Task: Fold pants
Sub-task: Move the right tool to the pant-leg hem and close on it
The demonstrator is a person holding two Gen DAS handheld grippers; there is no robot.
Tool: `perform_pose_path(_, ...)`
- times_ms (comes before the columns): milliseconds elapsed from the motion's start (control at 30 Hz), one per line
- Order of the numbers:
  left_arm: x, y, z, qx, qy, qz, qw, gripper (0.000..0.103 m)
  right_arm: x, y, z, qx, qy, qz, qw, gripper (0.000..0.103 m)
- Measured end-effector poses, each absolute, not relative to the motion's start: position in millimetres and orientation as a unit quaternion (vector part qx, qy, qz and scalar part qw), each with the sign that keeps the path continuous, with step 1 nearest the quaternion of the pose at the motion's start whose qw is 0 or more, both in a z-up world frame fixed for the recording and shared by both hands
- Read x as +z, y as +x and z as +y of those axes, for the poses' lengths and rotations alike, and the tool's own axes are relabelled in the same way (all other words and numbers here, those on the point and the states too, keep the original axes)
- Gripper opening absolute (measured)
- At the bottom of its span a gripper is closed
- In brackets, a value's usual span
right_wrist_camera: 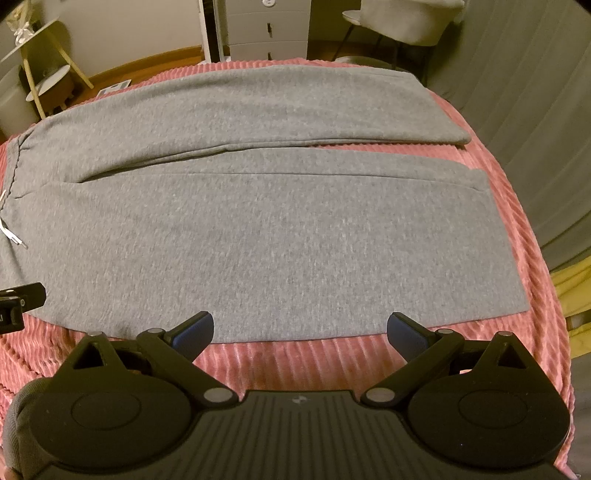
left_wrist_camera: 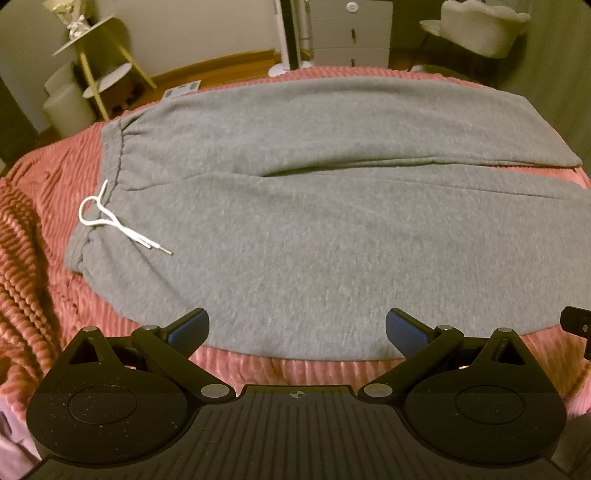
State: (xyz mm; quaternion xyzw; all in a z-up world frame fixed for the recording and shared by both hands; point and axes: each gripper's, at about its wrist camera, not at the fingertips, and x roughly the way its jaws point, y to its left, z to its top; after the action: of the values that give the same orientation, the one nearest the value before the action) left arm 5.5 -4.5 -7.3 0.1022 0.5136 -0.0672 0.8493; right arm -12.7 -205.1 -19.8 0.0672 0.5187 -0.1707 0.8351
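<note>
Grey sweatpants (left_wrist_camera: 314, 221) lie flat and unfolded on a pink ribbed blanket (left_wrist_camera: 37, 229), waistband at the left with a white drawstring (left_wrist_camera: 110, 218), both legs running right. In the right wrist view the pants (right_wrist_camera: 277, 240) show their leg hems at the right. My left gripper (left_wrist_camera: 297, 332) is open and empty, just above the near edge of the pants by the hip. My right gripper (right_wrist_camera: 300, 332) is open and empty over the near edge of the near leg. Each gripper's edge shows in the other view: the right one (left_wrist_camera: 576, 321) and the left one (right_wrist_camera: 18, 299).
The blanket (right_wrist_camera: 295, 358) covers a bed. Beyond its far edge stand a gold-legged side table (left_wrist_camera: 96, 62), white round stools (left_wrist_camera: 66, 107), a white drawer unit (left_wrist_camera: 351, 33) and a pale chair (left_wrist_camera: 484, 26). A grey curtain (right_wrist_camera: 535, 110) hangs at the right.
</note>
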Motion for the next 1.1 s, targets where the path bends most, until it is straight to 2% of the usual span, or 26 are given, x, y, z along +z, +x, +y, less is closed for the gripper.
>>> perform_pose_path(667, -7, 7, -3, -0.068, 0.095, 0.514, 0.85, 0.103, -17, -13, -204, -0.154, 0.071, 0.496, 0.852, 0.1)
perform_pose_path(767, -8, 10, -2, -0.065, 0.092, 0.515, 0.85, 0.103, -10, -16, -203, -0.141, 0.071, 0.447, 0.881, 0.1)
perform_pose_path(933, -11, 23, -3, -0.057, 0.082, 0.515, 0.852, 0.103, 0, -22, -208, -0.13, 0.057, 0.308, 0.941, 0.1)
perform_pose_path(967, -11, 27, -3, -0.051, 0.077, 0.514, 0.853, 0.103, -4, -17, -211, -0.107, 0.055, 0.308, 0.944, 0.1)
perform_pose_path(1033, -12, 35, -3, -0.042, 0.067, 0.512, 0.856, 0.103, -13, 10, -219, -0.071, 0.062, 0.361, 0.928, 0.1)
perform_pose_path(1100, -12, 46, -3, -0.034, 0.054, 0.509, 0.858, 0.103, -16, 34, -232, -0.071, 0.088, 0.368, 0.923, 0.1)
